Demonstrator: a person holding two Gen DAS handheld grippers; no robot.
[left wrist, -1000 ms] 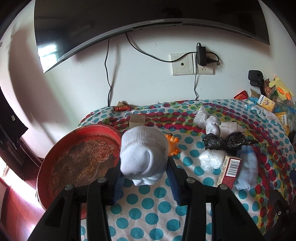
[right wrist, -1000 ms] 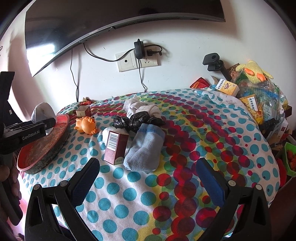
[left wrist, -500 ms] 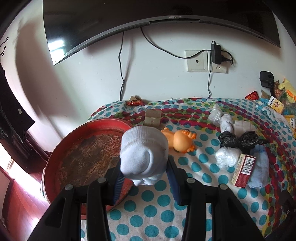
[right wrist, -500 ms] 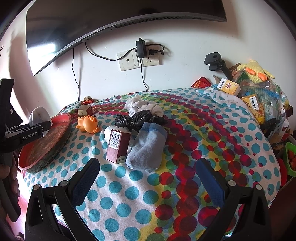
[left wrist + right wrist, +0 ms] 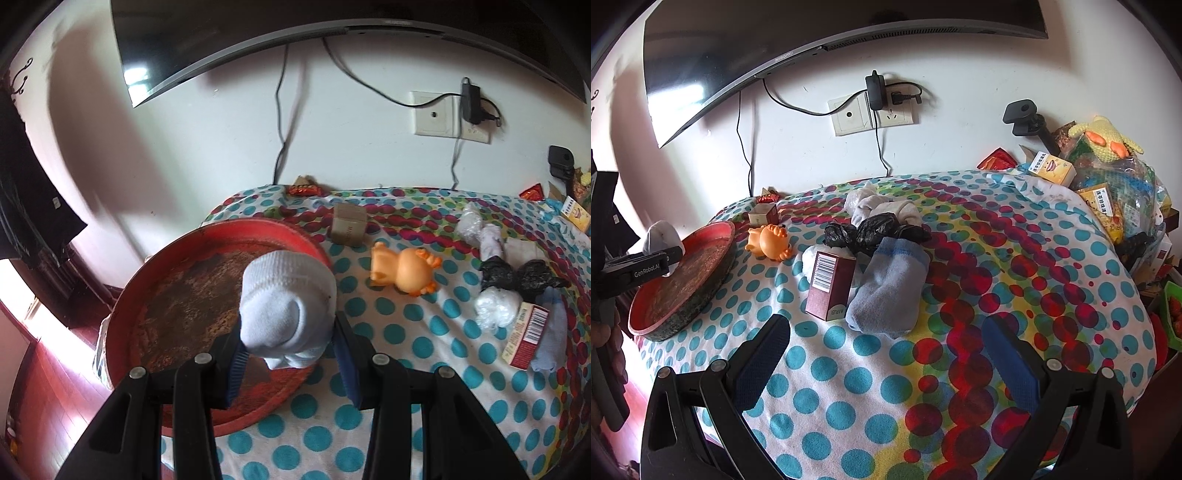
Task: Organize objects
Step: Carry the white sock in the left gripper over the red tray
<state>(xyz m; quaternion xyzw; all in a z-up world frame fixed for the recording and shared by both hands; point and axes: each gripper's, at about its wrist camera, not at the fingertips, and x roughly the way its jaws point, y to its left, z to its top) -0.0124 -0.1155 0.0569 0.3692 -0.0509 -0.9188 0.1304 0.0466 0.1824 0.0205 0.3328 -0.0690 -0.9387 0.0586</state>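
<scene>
My left gripper (image 5: 289,347) is shut on a rolled white sock (image 5: 288,302) and holds it above the right part of the round red tray (image 5: 177,314). The right wrist view shows that sock (image 5: 659,234) over the tray's (image 5: 701,254) left rim, beside the left gripper's black body (image 5: 635,271). My right gripper (image 5: 884,354) stands open over bare dotted cloth, short of a blue-grey sock (image 5: 890,288) and a dark red box (image 5: 831,286). An orange toy (image 5: 404,271), black bags (image 5: 517,275) and clear plastic wrap (image 5: 495,308) lie on the table.
A small brown box (image 5: 347,230) and a red wrapper (image 5: 303,190) sit near the wall. Cables hang from a socket (image 5: 871,114) below the screen. Boxes, a yellow knitted toy (image 5: 1108,140) and bags crowd the table's right end. A hand (image 5: 602,332) shows at the left edge.
My left gripper has carried the white sock leftward, from above the dotted cloth to over the red tray. The right gripper has stayed put.
</scene>
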